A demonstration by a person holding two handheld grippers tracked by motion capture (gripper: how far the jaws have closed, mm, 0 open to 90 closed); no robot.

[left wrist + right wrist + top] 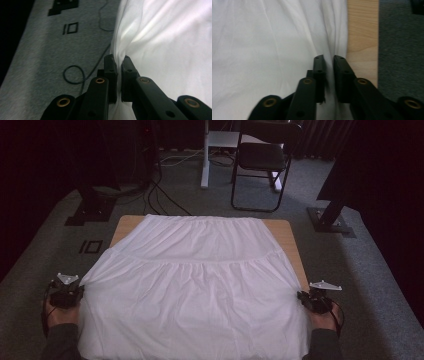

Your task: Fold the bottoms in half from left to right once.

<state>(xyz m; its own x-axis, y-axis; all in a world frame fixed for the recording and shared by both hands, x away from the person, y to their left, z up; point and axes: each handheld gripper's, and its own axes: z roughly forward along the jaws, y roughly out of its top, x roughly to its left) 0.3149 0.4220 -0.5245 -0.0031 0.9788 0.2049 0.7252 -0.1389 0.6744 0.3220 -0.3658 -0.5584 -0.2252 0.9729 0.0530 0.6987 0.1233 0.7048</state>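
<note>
A white gathered cloth (195, 285) lies spread over most of a wooden table (285, 232) and hangs over the near edge. At its left edge, my left gripper (80, 292) is shut on a fold of the fabric. In the left gripper view the jaws (119, 60) pinch that white cloth (170, 50) tightly. My right gripper (301, 296) is at the cloth's right edge, where creases run toward it. In the right gripper view its jaws (328, 58) stand close together on a pleat of the cloth (262, 50), beside a bare strip of table (362, 37).
Grey carpet surrounds the table. A black folding chair (262, 160) and a white table leg (205, 160) stand behind it, with cables (160, 195) on the floor. Black stand bases (90, 212) (330, 220) flank the far corners. A cable loop (73, 75) lies left of the table.
</note>
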